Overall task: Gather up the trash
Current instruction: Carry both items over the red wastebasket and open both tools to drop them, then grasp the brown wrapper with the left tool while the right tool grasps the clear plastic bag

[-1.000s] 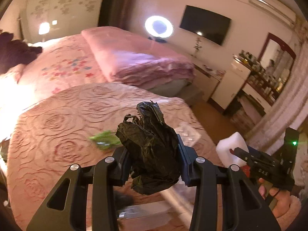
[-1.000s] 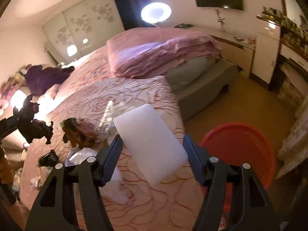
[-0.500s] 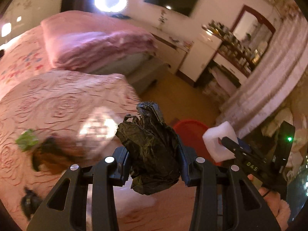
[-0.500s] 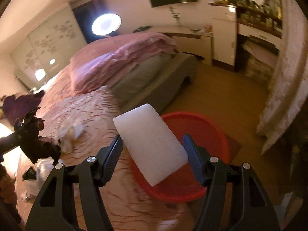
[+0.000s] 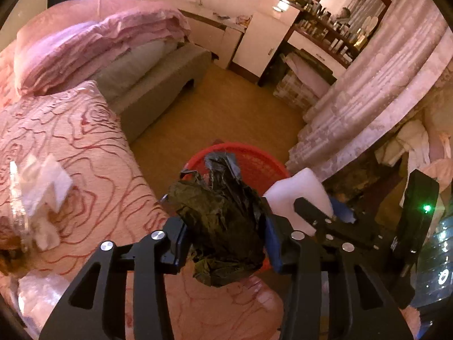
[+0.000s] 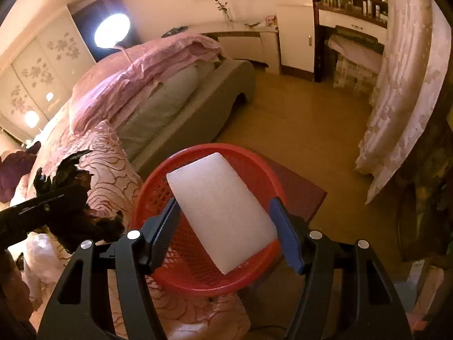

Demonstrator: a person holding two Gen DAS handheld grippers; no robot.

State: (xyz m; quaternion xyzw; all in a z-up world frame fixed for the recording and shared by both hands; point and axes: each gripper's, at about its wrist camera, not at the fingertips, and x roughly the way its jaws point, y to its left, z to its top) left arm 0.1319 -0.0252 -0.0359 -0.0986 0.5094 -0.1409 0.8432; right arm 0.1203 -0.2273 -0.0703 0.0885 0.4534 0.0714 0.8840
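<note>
A crumpled black plastic bag (image 5: 220, 212) sits between the fingers of my left gripper (image 5: 225, 232), whose jaws are opening; the pads still touch the bag. It hangs at the bed's edge, just short of the red mesh basket (image 5: 254, 164) on the floor. My right gripper (image 6: 223, 201) is shut on a white foam block (image 6: 220, 209), held directly above the red basket (image 6: 147, 198). In the left wrist view the foam block (image 5: 297, 187) and right gripper (image 5: 325, 218) show beside the bag. In the right wrist view the black bag (image 6: 62, 175) shows at the left.
The pink rose-patterned bed cover (image 5: 70, 141) carries white tissue and clear wrappers (image 5: 42, 187). The basket stands on a dark red mat (image 6: 297, 189) on the wooden floor (image 6: 297, 119). A lace curtain (image 6: 396, 113) hangs to the right, and a white cabinet (image 6: 294, 28) stands behind.
Both grippers swung from above the bed towards the floor and tipped downward. The red basket came under the foam block. The left jaws have spread a little around the bag.
</note>
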